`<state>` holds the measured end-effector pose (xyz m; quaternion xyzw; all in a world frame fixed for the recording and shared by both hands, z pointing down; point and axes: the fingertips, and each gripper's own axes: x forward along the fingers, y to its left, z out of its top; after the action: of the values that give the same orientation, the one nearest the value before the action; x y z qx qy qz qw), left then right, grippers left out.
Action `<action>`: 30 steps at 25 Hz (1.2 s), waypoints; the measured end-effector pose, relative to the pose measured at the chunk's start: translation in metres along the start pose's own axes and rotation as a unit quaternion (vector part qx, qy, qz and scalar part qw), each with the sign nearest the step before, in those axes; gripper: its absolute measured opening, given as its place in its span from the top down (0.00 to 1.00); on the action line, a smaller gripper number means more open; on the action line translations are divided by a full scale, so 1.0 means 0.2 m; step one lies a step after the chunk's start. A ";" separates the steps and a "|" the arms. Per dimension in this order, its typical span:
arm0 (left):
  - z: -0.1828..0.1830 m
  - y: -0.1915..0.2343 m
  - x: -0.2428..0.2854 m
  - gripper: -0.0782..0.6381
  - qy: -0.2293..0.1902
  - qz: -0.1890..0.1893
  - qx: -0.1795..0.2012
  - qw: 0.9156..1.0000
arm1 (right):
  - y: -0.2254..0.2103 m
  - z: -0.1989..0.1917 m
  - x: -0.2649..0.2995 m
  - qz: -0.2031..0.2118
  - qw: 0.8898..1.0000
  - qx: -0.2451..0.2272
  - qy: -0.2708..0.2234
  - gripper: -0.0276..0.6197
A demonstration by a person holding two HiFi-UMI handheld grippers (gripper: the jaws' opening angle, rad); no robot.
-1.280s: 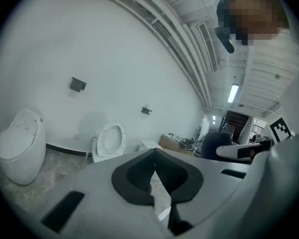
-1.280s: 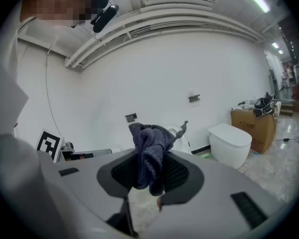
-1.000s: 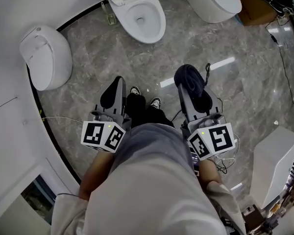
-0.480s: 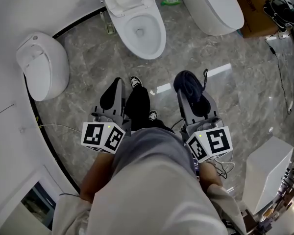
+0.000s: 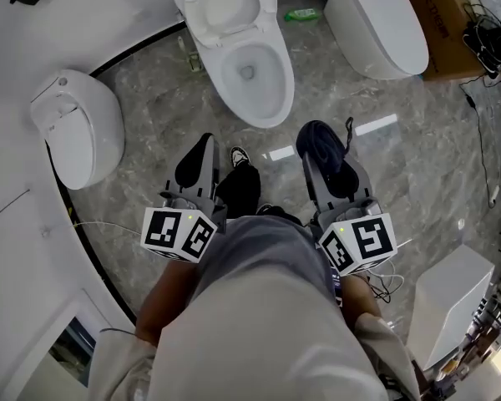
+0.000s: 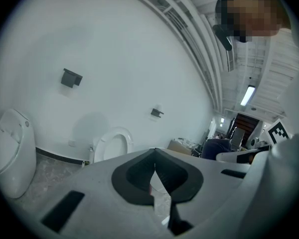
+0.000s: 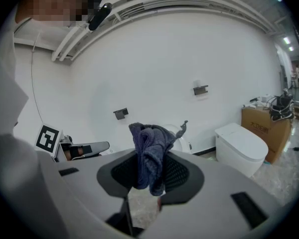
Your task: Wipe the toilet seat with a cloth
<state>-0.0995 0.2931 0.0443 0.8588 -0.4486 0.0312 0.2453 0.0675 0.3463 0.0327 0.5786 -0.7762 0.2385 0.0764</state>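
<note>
A grey marble floor (image 5: 417, 165) fills the head view, edged by a curved white wall. Three white toilets stand along it. The left toilet (image 5: 79, 128) and the right toilet (image 5: 384, 19) have their lids down. The middle toilet (image 5: 246, 65) is open (lid tipped back toward the wall), with its seat (image 5: 216, 73) lying on the bowl. A cardboard box (image 5: 442, 15) sits just beside the right toilet.

Nearer the person, both claws are held over the floor, short of the middle bowl. The left claw (image 5: 202, 144) is closed tight with nothing in it. The right claw (image 5: 317, 153) is clamped on a dark blue cloth (image 5: 324, 134), which is bunched up past its tips and well apart from the seat.
</note>
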 end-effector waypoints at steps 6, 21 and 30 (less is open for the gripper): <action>0.10 0.13 0.19 0.88 0.003 0.000 -0.003 1.000 | -0.02 0.09 0.28 0.013 1.000 -0.008 0.020 0.80; 0.20 0.20 0.66 0.88 -0.025 0.077 0.015 0.997 | -0.39 0.35 0.81 0.057 0.997 -0.046 0.021 0.81; 0.13 0.24 0.84 0.88 -0.027 0.112 -0.003 0.993 | -0.57 0.40 1.19 0.060 0.996 -0.062 0.035 0.81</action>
<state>-0.0417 0.1315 0.0857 0.8028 -0.5488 0.0344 0.2304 0.1103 0.0794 0.0894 0.5166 -0.8196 0.2138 0.1248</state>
